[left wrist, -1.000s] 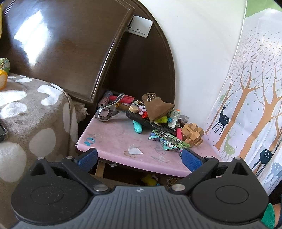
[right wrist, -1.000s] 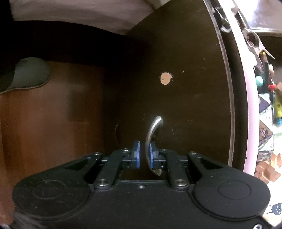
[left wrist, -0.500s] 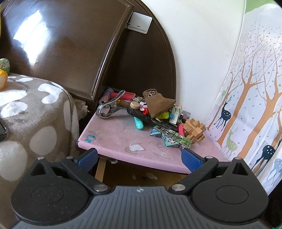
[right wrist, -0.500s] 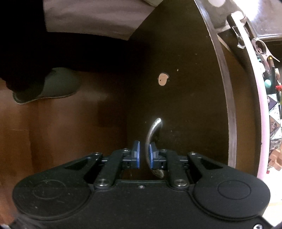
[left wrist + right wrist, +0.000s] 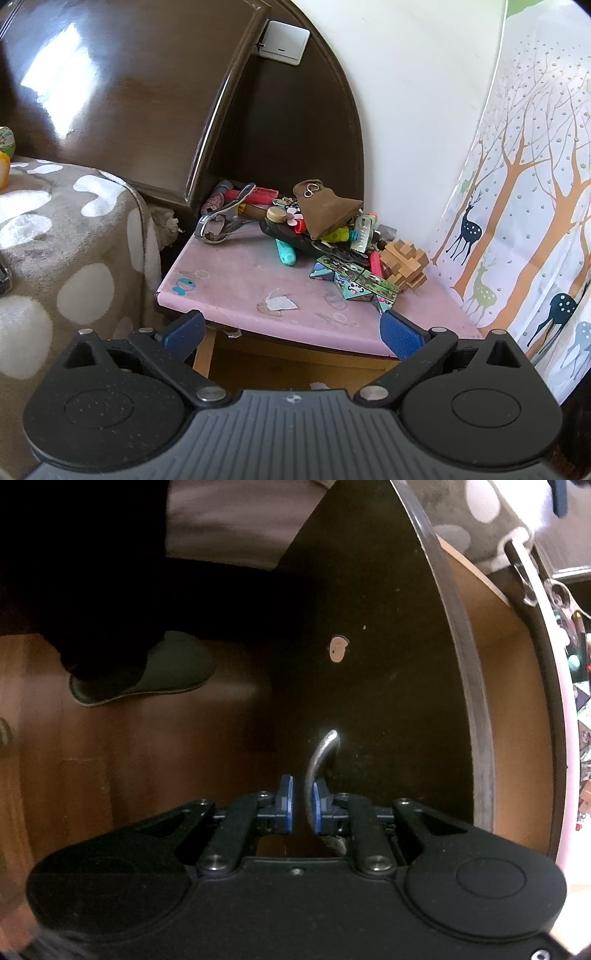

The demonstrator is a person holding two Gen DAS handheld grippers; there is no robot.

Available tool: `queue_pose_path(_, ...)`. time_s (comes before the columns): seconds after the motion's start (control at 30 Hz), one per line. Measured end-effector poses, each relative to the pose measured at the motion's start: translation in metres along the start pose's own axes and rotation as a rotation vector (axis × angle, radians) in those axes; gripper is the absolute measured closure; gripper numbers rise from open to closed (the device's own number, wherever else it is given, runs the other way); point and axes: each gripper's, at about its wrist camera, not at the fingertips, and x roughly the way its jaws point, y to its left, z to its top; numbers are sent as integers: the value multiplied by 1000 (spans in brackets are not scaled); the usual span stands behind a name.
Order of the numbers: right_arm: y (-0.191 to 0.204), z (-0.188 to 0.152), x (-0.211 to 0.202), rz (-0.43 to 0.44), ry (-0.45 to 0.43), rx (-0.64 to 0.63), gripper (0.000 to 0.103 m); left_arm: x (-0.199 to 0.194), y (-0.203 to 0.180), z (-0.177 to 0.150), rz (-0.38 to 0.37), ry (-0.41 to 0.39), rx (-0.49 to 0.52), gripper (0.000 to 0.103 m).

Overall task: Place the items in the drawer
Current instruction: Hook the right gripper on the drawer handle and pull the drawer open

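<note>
Right wrist view: drawer (image 5: 509,709) partly out, bare wood inside showing on right. My right gripper (image 5: 302,808) pinched on curved metal handle (image 5: 320,760) of dark drawer front (image 5: 369,686). Step, I think: opening drawer. My left gripper (image 5: 291,332) wide apart, empty, waiting near pink table top (image 5: 240,280). Toy pile (image 5: 314,236) at far side, not in drawer yet. Next: pull more, let go, grab toy.

Pile of items (image 5: 314,232) lay at the back of the tabletop (image 5: 240,288), wooden puzzle (image 5: 402,266) at its right end, drawer (image 5: 502,701) pulled out beneath, bed (image 5: 55,240) to the left
</note>
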Motion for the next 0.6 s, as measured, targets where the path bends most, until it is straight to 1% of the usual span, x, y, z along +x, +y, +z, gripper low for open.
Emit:
queue_pose_path(0.07, 5, 2, -5, 0, 3, 1, 90, 1, -2, -1, -2, 2, 5, 1)
queue_pose_path(0.13, 21, 5, 2, -6, 9, 2, 90, 1, -2, -1, -2, 5, 8, 1)
queue_pose_path(0.27, 39, 9, -1, -18, 19, 4, 90, 2, -4, -3, -1, 9, 17, 1)
queue_pose_path(0.43, 40, 15, 4, -17, 21, 91, 90, 4, -7, -5, 2, 20, 41, 1)
queue_pose_path(0.6, 36, 9, -1, -44, -9, 84, 89, 11, -15, -8, 5, 40, 68, 1)
